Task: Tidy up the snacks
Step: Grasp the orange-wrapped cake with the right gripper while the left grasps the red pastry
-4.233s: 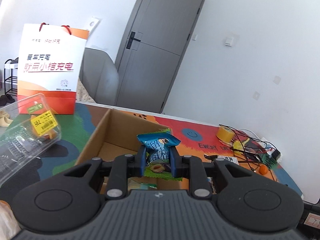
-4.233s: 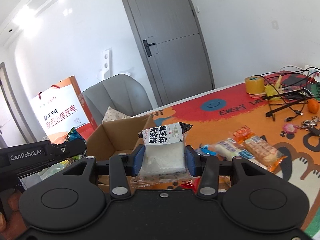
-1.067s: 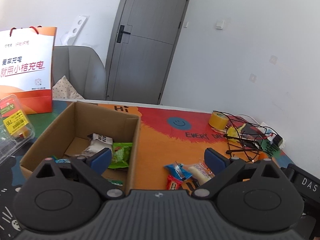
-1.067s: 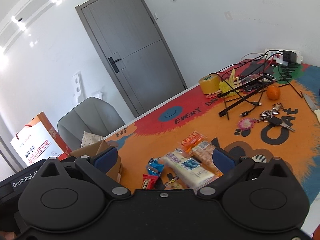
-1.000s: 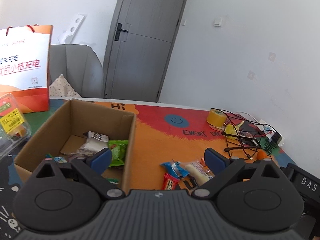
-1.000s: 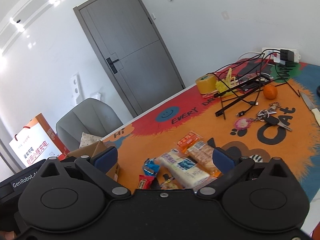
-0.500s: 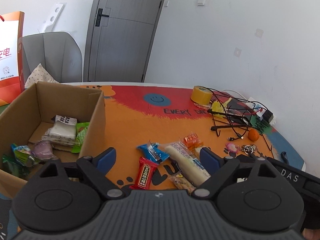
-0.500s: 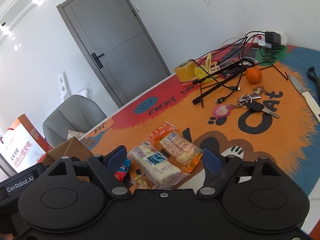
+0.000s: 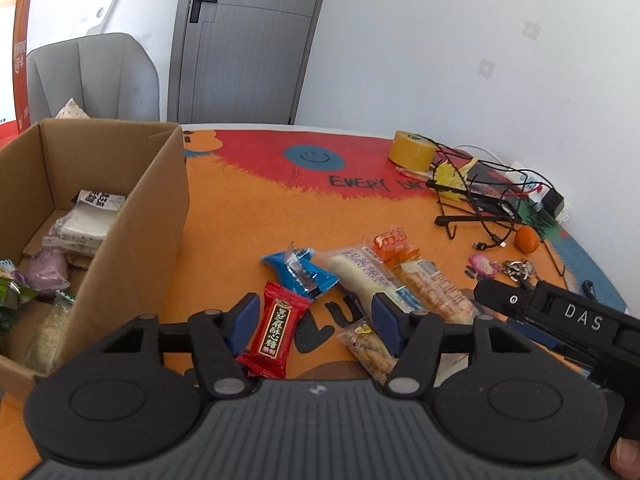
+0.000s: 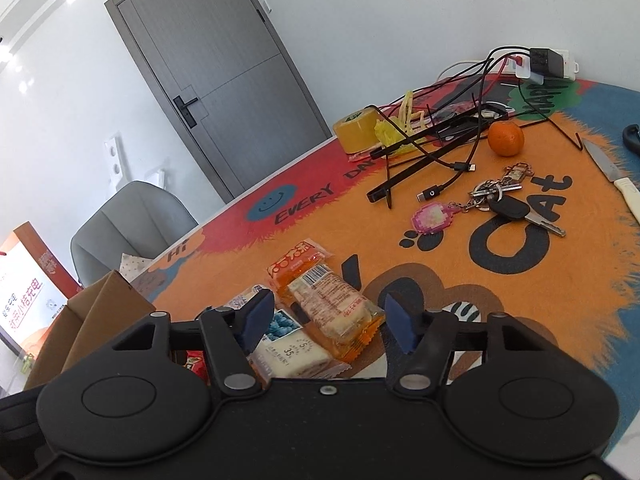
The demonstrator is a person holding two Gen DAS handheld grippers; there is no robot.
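Note:
Loose snacks lie on the orange mat right of the cardboard box (image 9: 132, 216), which holds several packets. My left gripper (image 9: 316, 322) hovers low over a red candy packet (image 9: 276, 332); its jaws are closing, with the packet between them near the left pad and no pad pressing on it. A small brown packet (image 9: 370, 350) lies by the right pad and a blue packet (image 9: 304, 272) just beyond. My right gripper (image 10: 329, 322) is closing around an orange-edged cake packet (image 10: 332, 308), pads apart from it. A white packet (image 10: 288, 348) lies beside its left finger.
Far right on the mat are a tape roll (image 10: 354, 130), tangled cables (image 10: 440, 136), a mandarin (image 10: 506, 139), keys (image 10: 500, 196) and a knife (image 10: 608, 172). A grey chair (image 9: 92, 76) and an orange paper bag (image 10: 28, 296) stand behind the box.
Both grippers earlier held snacks over the box and are now empty. They have swung right and sunk toward the loose snacks, and both pairs of jaws have narrowed.

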